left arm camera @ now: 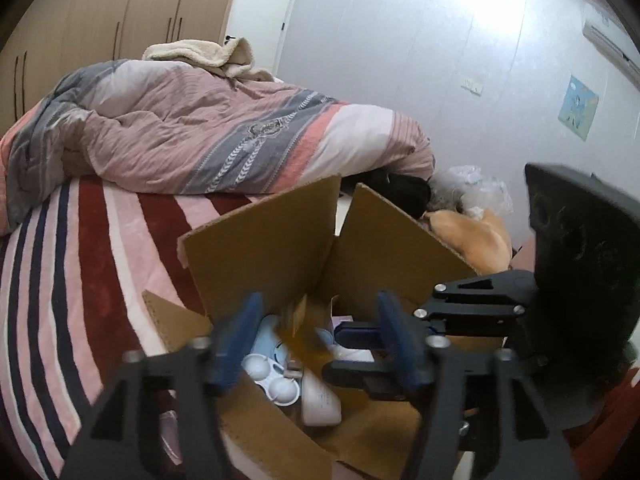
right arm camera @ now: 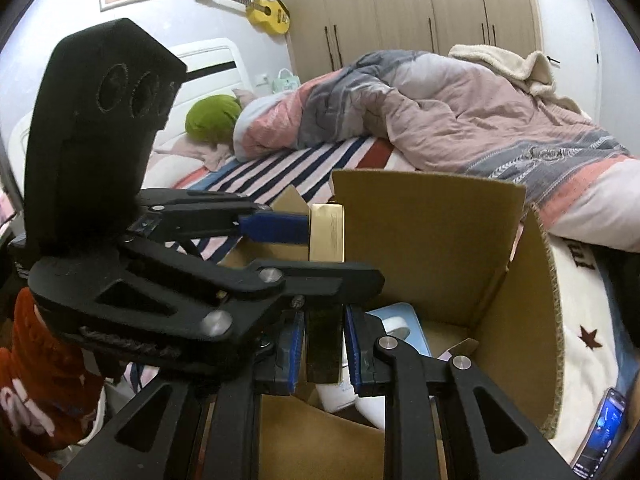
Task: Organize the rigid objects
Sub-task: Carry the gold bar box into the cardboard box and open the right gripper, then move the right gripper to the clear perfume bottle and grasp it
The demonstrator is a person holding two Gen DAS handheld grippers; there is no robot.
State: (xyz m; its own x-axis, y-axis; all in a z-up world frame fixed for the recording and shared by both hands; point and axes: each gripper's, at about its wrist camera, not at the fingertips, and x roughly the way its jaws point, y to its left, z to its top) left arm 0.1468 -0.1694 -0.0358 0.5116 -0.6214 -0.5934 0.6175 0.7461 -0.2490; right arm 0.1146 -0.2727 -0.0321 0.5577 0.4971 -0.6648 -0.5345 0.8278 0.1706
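1. A bed with a red, pink and navy striped cover (left arm camera: 80, 264) carries an open brown cardboard box (right arm camera: 432, 248); left of the box hangs a yellow guitar (right arm camera: 260, 8), behind it lies a rumpled pink-grey quilt (right arm camera: 460, 120).
2. Above the box, a shiny gold rectangular block (right arm camera: 327, 236) stands upright.
3. The left tongs (right arm camera: 306, 252) and the right tongs (right arm camera: 320, 348) both clamp the block; its lower part looks dark.
4. White plastic items (left arm camera: 276, 380) lie inside the box.
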